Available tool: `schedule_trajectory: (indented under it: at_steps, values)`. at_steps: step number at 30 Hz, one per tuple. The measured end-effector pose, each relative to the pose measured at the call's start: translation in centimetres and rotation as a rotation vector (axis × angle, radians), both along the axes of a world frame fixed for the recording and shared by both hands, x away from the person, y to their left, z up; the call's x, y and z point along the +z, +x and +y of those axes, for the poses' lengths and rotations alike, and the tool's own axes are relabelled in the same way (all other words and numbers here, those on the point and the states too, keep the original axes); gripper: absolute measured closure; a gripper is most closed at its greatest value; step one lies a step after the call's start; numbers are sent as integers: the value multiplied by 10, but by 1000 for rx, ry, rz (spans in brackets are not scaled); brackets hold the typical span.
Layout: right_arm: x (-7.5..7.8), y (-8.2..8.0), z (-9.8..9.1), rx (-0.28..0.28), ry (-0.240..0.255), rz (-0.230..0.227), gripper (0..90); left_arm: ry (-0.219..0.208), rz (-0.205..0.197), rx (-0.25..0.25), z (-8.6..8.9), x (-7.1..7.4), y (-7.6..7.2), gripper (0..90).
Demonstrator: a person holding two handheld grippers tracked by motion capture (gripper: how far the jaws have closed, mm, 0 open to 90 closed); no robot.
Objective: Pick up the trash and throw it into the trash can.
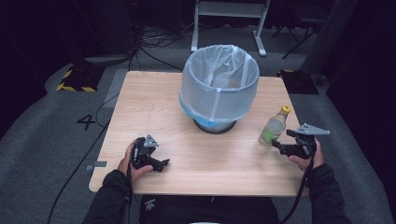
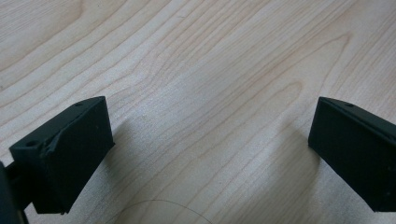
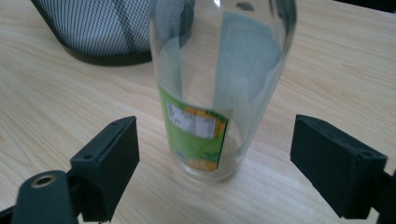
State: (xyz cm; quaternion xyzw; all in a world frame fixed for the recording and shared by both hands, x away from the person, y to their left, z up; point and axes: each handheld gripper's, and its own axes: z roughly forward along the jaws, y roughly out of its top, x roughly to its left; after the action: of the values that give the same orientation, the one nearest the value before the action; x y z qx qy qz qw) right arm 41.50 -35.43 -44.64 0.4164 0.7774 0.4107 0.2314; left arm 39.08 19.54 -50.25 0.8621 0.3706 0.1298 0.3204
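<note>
From above: wooden bench square in frame, grey carpet all round. Mesh bin lined with a pale plastic bag, standing at the middle of the far half. Clear bottle with a yellow cap, upright near the right edge, to the right of the bin and well apart from it. Right claw held level, pointing left at the foot of the bottle, tips just beside it, grey three-cornered plate on top, cable trailing down past the sleeve. Left claw low over the near left part of the bench, gripped in a dark-sleeved hand, pointing right, well apart from bin and bottle.

Over to the left gripper view: left claw spread wide, released, nothing but bare wood grain of the bench between the two black jaws. Soft shadows under both jaws. Faint curved pencil-like line on the wood at the bottom edge.

Now the right gripper view: bottle dead ahead, upright on the bench, glass clear and looking empty, green and yellow label low on the body. Right claw released, one jaw standing off to each side of the bottle's base, clear gaps on both sides, no pad touching glass. Black mesh base of the bin behind, up at the top left, apart from the bottle.
</note>
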Motion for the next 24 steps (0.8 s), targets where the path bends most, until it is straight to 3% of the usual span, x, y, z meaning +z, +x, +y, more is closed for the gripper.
schedule_trajectory:
  at_steps: [6,10,24]
  values:
    - [4,10,6,5,-13,4,158,0,0,0,0,0,0,0]
    - [4,14,7,-24,37,5,157,0,0,0,0,0,0,0]
    - [-2,37,15,-23,30,30,157,0,0,-3,0,0,0,0]
